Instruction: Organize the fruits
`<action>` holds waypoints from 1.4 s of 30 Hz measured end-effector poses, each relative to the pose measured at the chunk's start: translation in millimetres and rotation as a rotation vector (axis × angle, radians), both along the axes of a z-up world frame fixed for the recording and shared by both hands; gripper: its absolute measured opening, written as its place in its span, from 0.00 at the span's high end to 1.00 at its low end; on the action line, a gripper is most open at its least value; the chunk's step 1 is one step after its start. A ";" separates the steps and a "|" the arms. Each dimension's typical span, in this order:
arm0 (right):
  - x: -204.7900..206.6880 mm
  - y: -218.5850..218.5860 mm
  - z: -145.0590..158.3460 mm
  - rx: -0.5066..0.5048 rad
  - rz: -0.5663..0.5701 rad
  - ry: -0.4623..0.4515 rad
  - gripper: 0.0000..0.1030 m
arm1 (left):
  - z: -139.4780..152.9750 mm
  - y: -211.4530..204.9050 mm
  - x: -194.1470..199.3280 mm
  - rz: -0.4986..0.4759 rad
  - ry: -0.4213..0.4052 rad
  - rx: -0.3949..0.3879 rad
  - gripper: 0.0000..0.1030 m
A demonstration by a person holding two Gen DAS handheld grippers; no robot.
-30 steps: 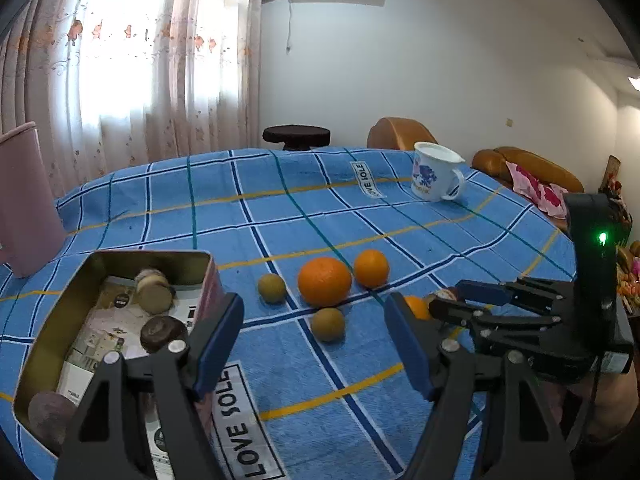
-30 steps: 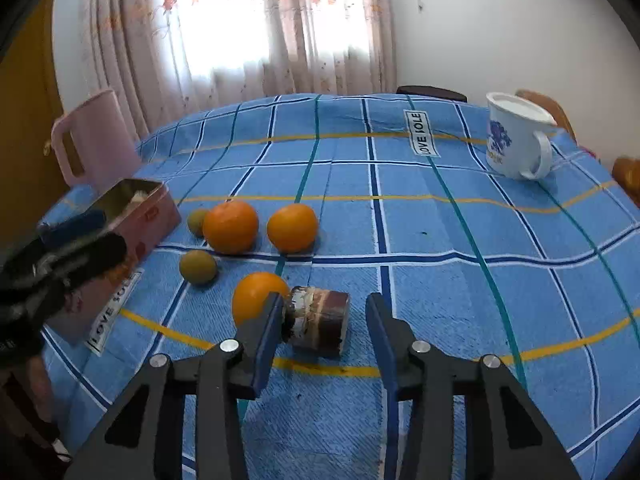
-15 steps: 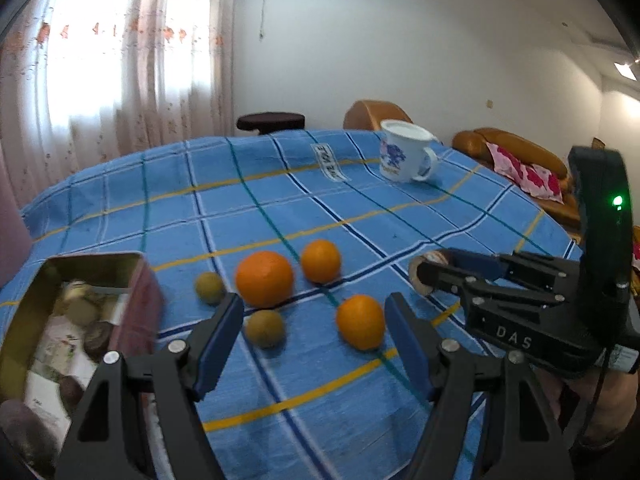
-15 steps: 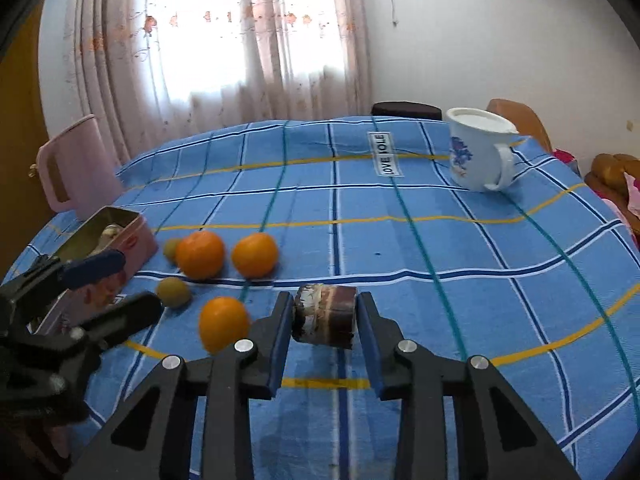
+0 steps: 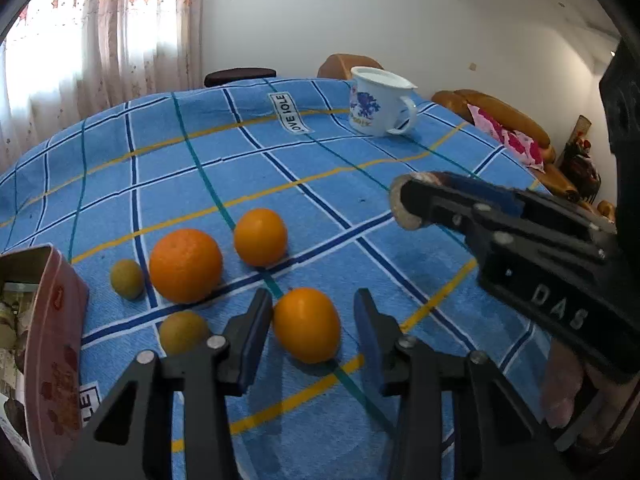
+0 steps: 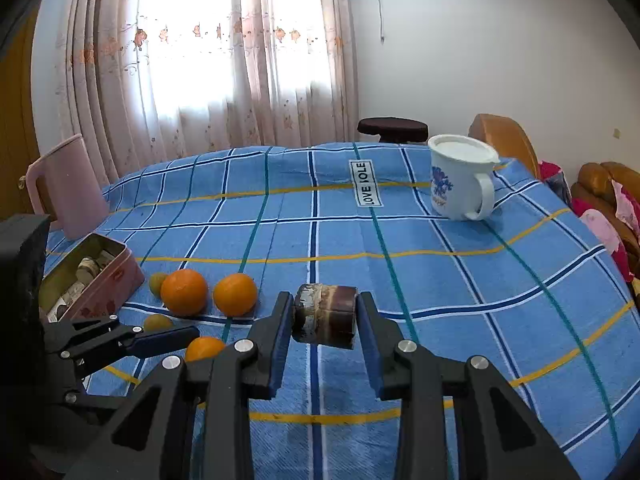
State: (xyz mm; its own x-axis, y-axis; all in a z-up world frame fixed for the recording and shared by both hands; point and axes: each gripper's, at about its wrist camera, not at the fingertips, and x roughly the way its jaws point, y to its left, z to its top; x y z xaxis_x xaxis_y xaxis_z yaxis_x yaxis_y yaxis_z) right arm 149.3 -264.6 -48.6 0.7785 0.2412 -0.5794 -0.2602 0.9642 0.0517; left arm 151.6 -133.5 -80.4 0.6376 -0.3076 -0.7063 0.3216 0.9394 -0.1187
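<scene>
Three oranges lie on the blue checked cloth. The nearest orange [image 5: 307,324] sits between the fingers of my left gripper [image 5: 308,330], whose jaws are closing. The left pad is at its skin and a small gap shows on the right side. Behind it rest a big orange [image 5: 185,266] and a smaller orange [image 5: 260,237], with two small greenish fruits [image 5: 127,279] [image 5: 183,332] beside them. My right gripper [image 6: 325,322] is shut on a brown layered cylinder [image 6: 325,316], held just above the cloth. In the left wrist view the right gripper [image 5: 404,204] reaches in from the right.
A pink open tin [image 5: 52,320] with several small items stands at the left by the fruit. A white mug [image 6: 460,178] stands at the back right and a pink pitcher [image 6: 68,188] at the back left. Sofas and a stool lie beyond the table.
My left gripper swung right from the tin and came down around the nearest orange, its jaws narrowing. My right gripper closed on the brown cylinder and lifted it off the cloth.
</scene>
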 end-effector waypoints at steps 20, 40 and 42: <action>-7.8 10.1 -2.2 0.005 0.002 -0.093 0.67 | 10.7 18.7 -11.5 0.045 -0.072 -0.064 0.65; -26.7 9.9 6.6 0.039 0.049 -0.198 0.67 | 28.7 26.6 -36.9 0.129 -0.267 -0.059 0.65; -28.7 9.3 7.4 0.042 0.050 -0.210 0.67 | 29.7 26.3 -39.1 0.131 -0.280 -0.057 0.66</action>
